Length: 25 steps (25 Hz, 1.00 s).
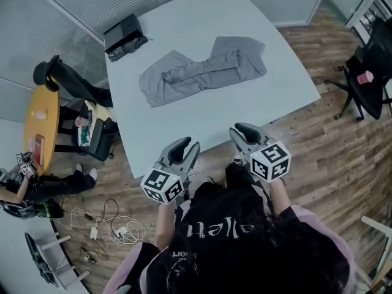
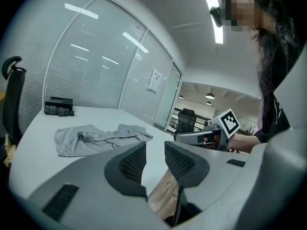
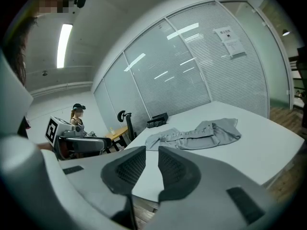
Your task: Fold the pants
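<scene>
Grey pants [image 1: 202, 69] lie flat on the white table [image 1: 202, 17], doubled lengthwise with the legs together, waist toward the left. They also show in the left gripper view [image 2: 96, 138] and the right gripper view [image 3: 201, 134]. My left gripper [image 1: 187, 147] [image 2: 154, 150] hangs off the table's near edge over the floor, jaws apart and empty. My right gripper [image 1: 244, 130] [image 3: 152, 152] is beside it, also short of the table, with a narrower gap and nothing between the pads. Neither touches the pants.
A black bag [image 1: 124, 37] sits at the table's far left corner. A chair with clutter [image 1: 92, 133] and a yellow round table [image 1: 41, 127] stand to the left, where a person [image 1: 24, 185] sits. A black office chair [image 1: 367, 72] is at right. Cables [image 1: 104, 225] lie on the wood floor.
</scene>
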Available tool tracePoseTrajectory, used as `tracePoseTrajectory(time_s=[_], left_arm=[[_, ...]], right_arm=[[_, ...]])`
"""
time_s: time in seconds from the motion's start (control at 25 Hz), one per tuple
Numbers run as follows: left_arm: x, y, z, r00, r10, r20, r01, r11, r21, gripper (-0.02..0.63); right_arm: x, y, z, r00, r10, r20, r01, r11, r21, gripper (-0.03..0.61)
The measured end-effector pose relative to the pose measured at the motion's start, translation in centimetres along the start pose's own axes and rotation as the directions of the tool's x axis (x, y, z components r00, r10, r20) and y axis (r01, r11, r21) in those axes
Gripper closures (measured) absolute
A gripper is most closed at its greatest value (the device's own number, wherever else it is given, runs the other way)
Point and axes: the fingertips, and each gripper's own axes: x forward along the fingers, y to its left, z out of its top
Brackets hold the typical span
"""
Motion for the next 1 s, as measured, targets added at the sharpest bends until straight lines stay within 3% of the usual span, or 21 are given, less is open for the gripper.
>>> tracePoseTrajectory(time_s=[0.24, 0.52, 1.0], left_arm=[[-4.2, -0.2, -0.9, 0.998, -0.064, -0.004, 0.064, 0.996, 0.057, 0.477], [-8.4, -1.2, -2.7, 0.992, -0.129, 0.001, 0.129, 0.989, 0.066, 0.477], [-13.9, -1.1, -3.9, 0.988, -0.153, 0.026, 0.15, 0.985, 0.091, 0.477]], right_arm=[[-0.2, 5.7, -1.6, 1.0, -0.021, 0.009, 0.022, 1.0, -0.017, 0.515], [-1.2, 11.5, -3.1, 0.998, -0.036, 0.043, 0.039, 0.998, -0.056, 0.535], [-1.4, 17.8, -4.8, 0.998, -0.013, 0.058, 0.018, 0.996, -0.082, 0.551]])
